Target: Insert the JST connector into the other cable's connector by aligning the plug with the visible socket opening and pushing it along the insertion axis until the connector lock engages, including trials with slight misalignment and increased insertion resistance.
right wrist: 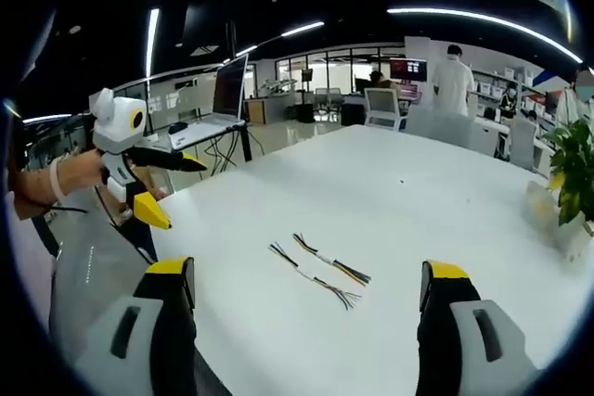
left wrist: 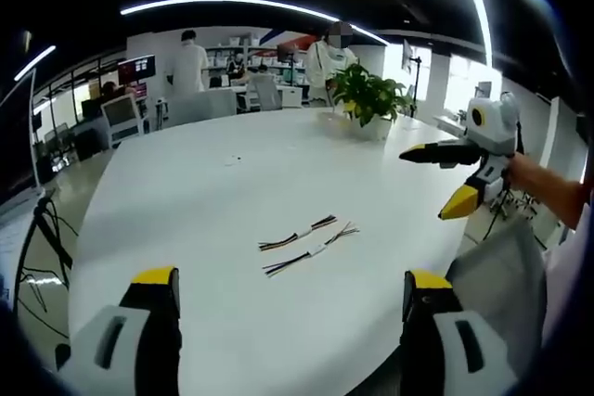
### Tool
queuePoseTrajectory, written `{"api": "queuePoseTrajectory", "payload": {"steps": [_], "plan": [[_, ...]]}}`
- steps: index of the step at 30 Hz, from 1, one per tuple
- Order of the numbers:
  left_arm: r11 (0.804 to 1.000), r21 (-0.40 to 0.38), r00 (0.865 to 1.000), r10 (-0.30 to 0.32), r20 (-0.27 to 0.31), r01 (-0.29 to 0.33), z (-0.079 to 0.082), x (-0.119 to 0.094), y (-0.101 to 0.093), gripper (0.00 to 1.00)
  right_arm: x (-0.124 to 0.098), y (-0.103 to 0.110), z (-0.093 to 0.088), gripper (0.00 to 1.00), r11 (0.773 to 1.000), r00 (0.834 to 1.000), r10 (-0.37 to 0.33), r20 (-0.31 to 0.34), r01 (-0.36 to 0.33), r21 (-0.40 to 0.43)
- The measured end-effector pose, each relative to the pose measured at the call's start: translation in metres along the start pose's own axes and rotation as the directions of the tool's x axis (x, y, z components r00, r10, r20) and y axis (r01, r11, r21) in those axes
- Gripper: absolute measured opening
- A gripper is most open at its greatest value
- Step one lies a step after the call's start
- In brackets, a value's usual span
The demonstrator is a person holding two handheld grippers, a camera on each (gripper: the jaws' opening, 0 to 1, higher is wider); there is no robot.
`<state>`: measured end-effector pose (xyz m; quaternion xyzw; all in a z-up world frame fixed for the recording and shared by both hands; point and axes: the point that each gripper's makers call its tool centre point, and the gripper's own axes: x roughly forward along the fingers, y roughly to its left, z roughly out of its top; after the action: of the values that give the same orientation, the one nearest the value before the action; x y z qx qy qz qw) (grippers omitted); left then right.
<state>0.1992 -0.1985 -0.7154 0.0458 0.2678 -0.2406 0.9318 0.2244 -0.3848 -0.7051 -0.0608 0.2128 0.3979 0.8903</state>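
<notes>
Two short cables of coloured wires lie side by side on the white table (left wrist: 186, 192), one (left wrist: 299, 233) just beyond the other (left wrist: 311, 251). Each has a small white connector piece near its middle. In the right gripper view the same pair shows as one cable (right wrist: 331, 263) beside the other (right wrist: 314, 281). My left gripper (left wrist: 292, 299) is open, its yellow-tipped jaws spread wide short of the cables. My right gripper (right wrist: 308, 292) is open too and holds nothing. Each gripper also shows in the other's view, held off the table's edge: the right gripper (left wrist: 427, 183) and the left gripper (right wrist: 186, 196).
A potted plant (left wrist: 367, 95) stands on the table's far side, also seen as the plant (right wrist: 568, 173). People stand by desks and monitors (left wrist: 122, 113) behind. A laptop on a stand (right wrist: 218, 104) sits beyond the table edge. A hand (right wrist: 79, 173) holds the left gripper.
</notes>
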Motion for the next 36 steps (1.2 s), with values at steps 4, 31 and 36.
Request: {"api": "queuePoseTrajectory", "payload": {"steps": [4, 31, 36], "plan": [[1.0, -0.014, 1.0, 0.002, 0.001, -0.002, -0.002, -0.001, -0.004, 0.99, -0.002, 0.003, 0.0, 1.0, 1.0, 1.0, 0.008, -0.002, -0.008, 0.017], [1.0, -0.016, 0.999, -0.022, -0.026, 0.022, -0.013, -0.001, -0.018, 0.99, -0.003, 0.019, -0.01, 1.0, 0.998, 0.999, 0.05, -0.02, -0.049, 0.026], [1.0, 0.004, 1.0, -0.018, -0.011, 0.019, -0.009, -0.001, -0.016, 0.99, -0.003, 0.017, -0.009, 0.97, 0.999, 0.999, 0.04, -0.002, -0.04, 0.015]]}}
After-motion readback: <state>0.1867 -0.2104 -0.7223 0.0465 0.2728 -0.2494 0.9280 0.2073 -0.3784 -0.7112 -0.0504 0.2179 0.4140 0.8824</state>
